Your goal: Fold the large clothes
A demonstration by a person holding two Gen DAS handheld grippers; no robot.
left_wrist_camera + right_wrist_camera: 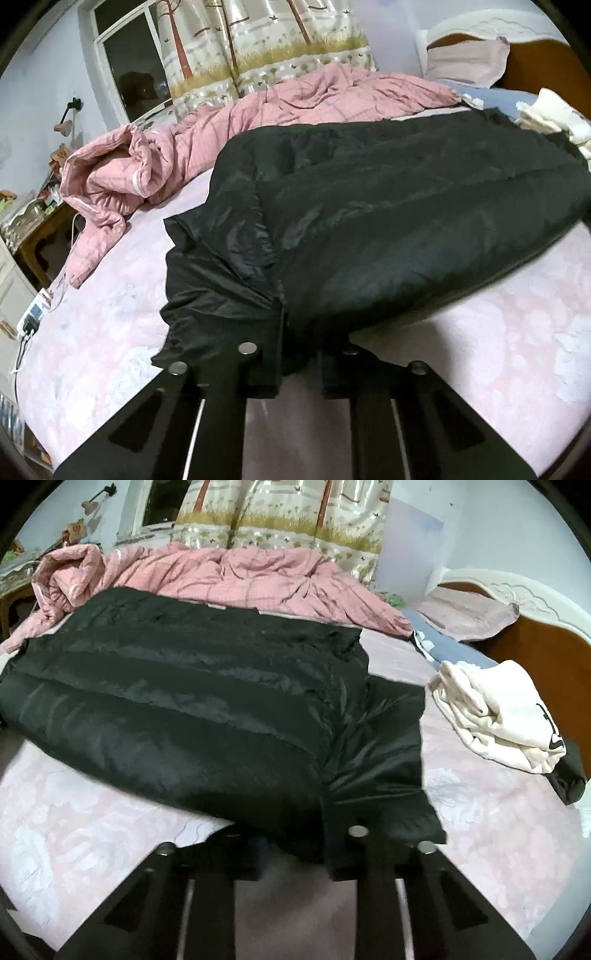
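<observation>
A: Black puffer jacket (369,221) spans mid-frame in both views, flat on the pink bedsheet (110,332). Left gripper (299,373) and right gripper (295,856) are both at its near hem.

B: Claw state?

A: Fabric sits between the fingers of each; clamped or just around it, can't tell.

B: Handling?

A: Likely light, lofty, slick nylon shell. I'd pinch seams or hem corners, not the puffed baffles.
</observation>
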